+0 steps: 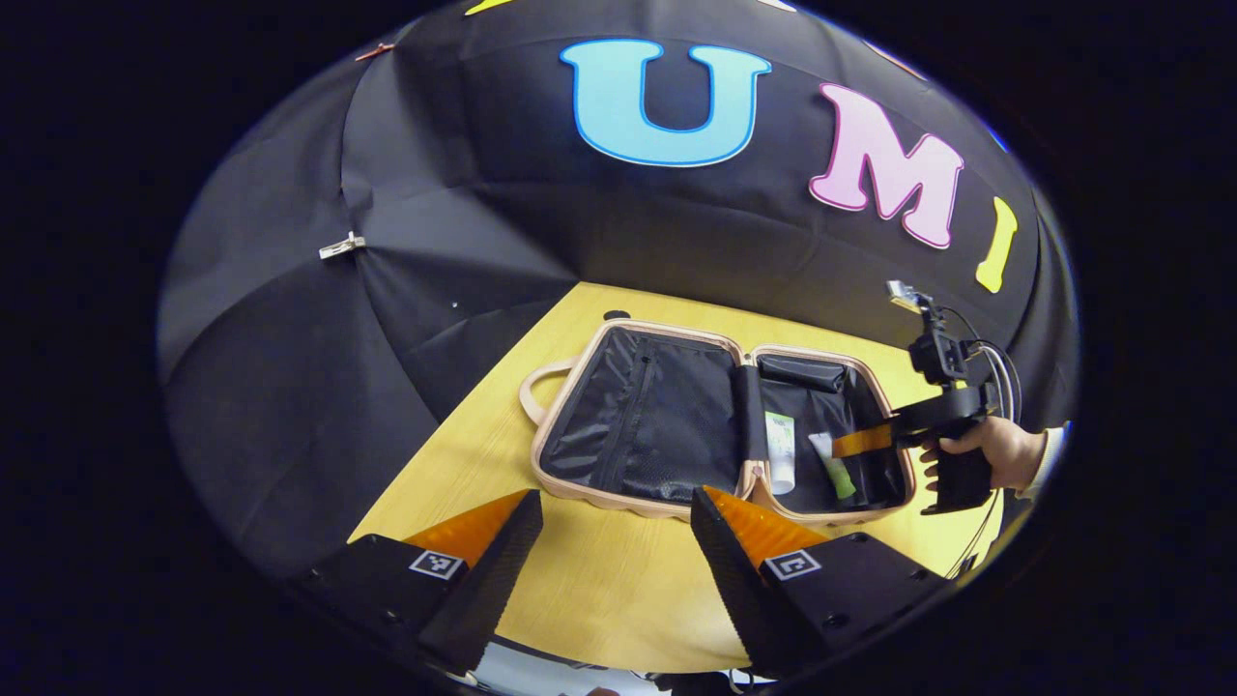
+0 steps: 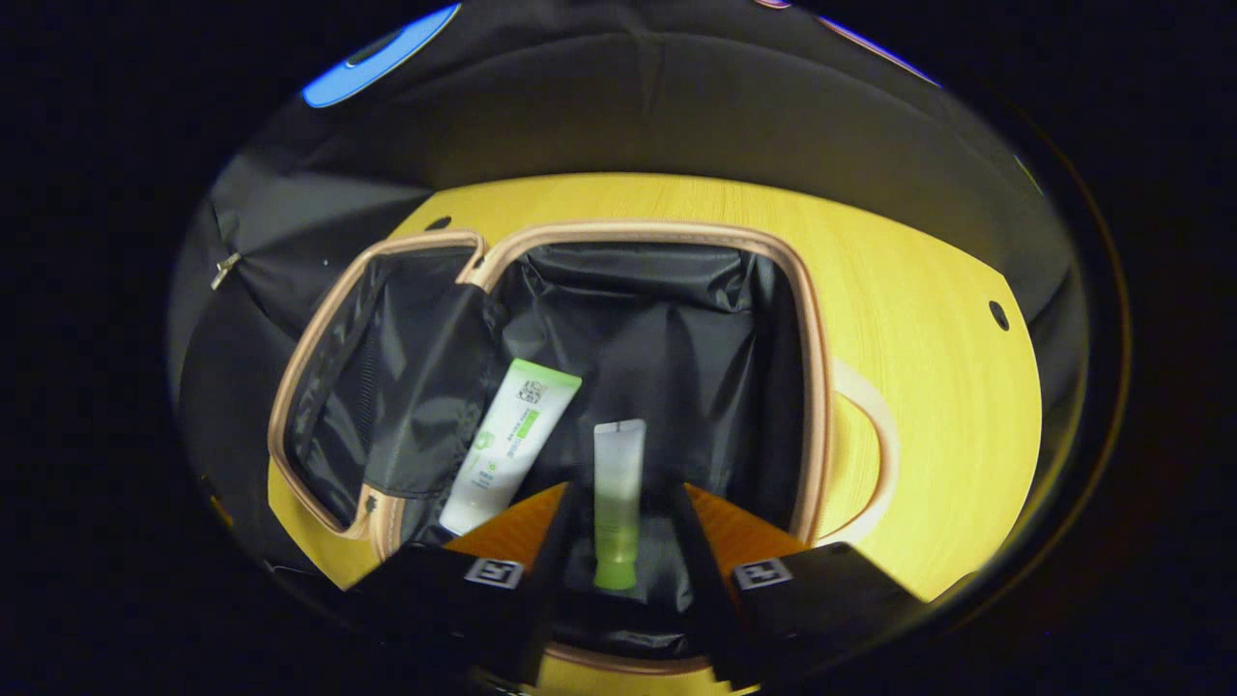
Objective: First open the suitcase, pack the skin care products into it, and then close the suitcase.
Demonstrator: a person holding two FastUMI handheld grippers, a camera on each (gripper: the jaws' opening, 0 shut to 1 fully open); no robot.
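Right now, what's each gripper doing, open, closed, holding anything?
Left gripper: open, empty, above the table.
Right gripper: open around the green-capped tube in the suitcase, not gripping.

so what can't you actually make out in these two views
- Right gripper view: the green-capped tube lies between the right gripper's fingers; whether they touch it is unclear in the dark.
- Right gripper view: the white tube's lower end is hidden behind a finger.
- Left gripper view: the suitcase's near rim is partly covered by the left gripper.
- Both views: the tubes' print is too small to read.
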